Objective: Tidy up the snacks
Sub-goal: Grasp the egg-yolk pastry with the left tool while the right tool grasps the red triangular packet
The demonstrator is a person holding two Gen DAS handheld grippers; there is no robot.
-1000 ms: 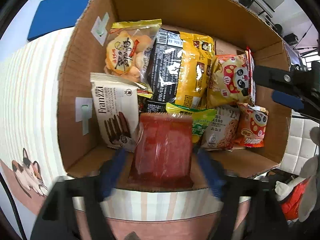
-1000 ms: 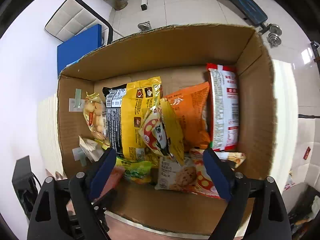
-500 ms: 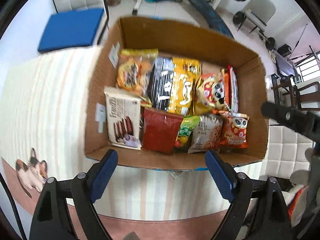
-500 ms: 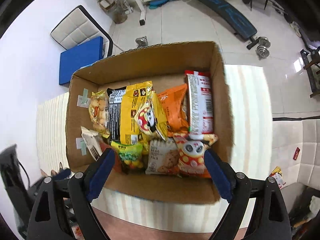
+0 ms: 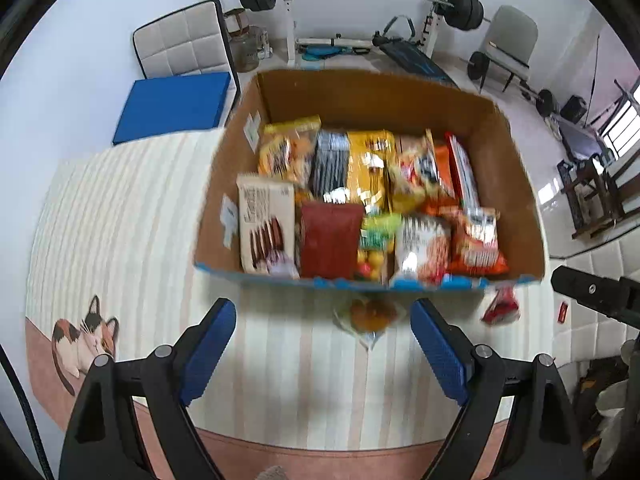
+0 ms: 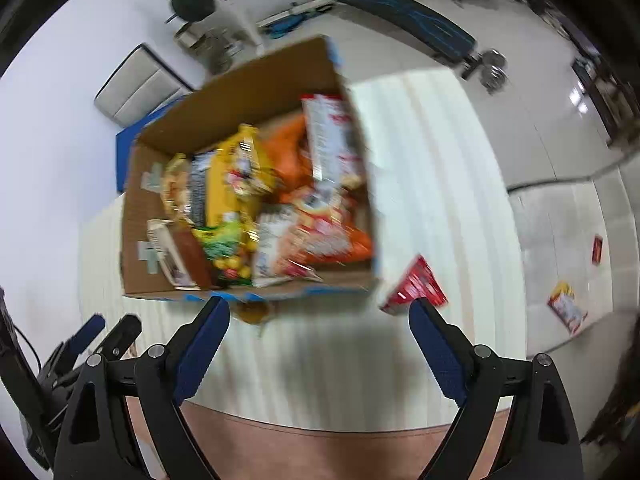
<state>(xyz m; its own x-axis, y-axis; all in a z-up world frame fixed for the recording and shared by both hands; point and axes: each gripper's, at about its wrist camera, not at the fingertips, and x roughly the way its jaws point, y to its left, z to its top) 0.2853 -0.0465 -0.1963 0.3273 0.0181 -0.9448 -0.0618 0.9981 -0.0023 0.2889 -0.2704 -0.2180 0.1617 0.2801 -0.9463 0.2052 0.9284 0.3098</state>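
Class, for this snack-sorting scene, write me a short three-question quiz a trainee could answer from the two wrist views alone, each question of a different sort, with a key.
1. True or false: the left tool is gripping a packet.
2. Multiple choice: where does the red packet lie? A) inside the cardboard box B) on the striped cloth just outside the box's near right corner C) between the right tool's fingers
3. Fill in: the dark red pouch in the box's front row stands right beside the white ______ packet.

Key: 1 false, both tools are open and hold nothing; 2 B; 3 biscuit.
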